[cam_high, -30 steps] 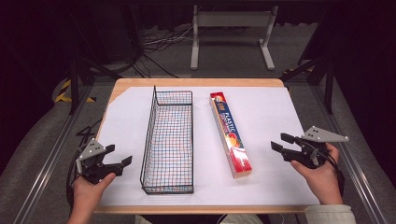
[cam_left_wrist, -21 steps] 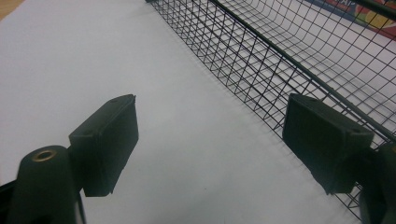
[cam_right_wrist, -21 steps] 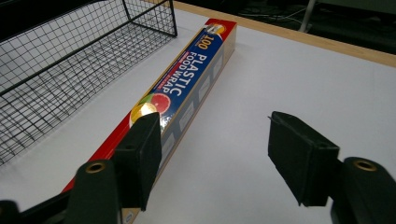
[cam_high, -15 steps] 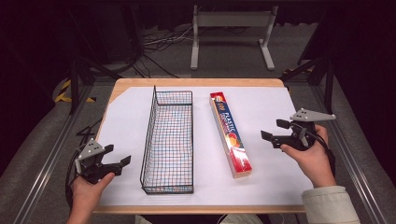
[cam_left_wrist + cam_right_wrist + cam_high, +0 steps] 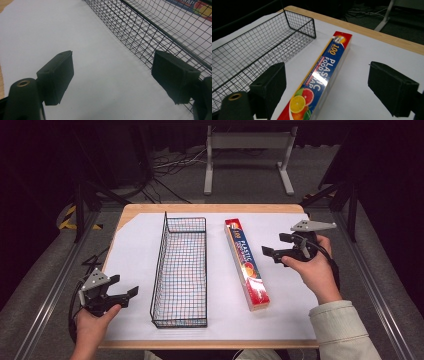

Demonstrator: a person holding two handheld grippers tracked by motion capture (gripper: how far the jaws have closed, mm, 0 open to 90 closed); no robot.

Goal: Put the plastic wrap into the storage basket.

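— Where is the box from where you sit?

— The plastic food wrap box (image 5: pixel 247 263) lies flat on the white sheet (image 5: pixel 135 250) that covers the wooden table (image 5: pixel 210 208), running lengthwise away from me, its far end near the table's back edge. My right gripper (image 5: pixel 278 245) hangs just to its right, about level with the box's middle, jaws pointed toward it and spread wide with nothing between them. It is near the box but apart from it.

— And through that gripper's own camera?

— In the right gripper view the box (image 5: pixel 319 80) runs up between my two black jaws, fruit picture nearest, red end with "100" farthest. The right gripper (image 5: pixel 327 88) is above it, not touching.

— What about the basket?

— The black wire basket (image 5: pixel 181 270) stands just left of the box, parallel to it, with a strip of white sheet between them. It is empty.

— Your other hand?

— My left gripper (image 5: pixel 122 287) sits low at the near left, well apart from the box, with the basket between them. Its jaws are also wide apart and empty. In the left gripper view the basket's mesh wall (image 5: pixel 150 35) passes close by my right-hand jaw; whether they touch I cannot tell.
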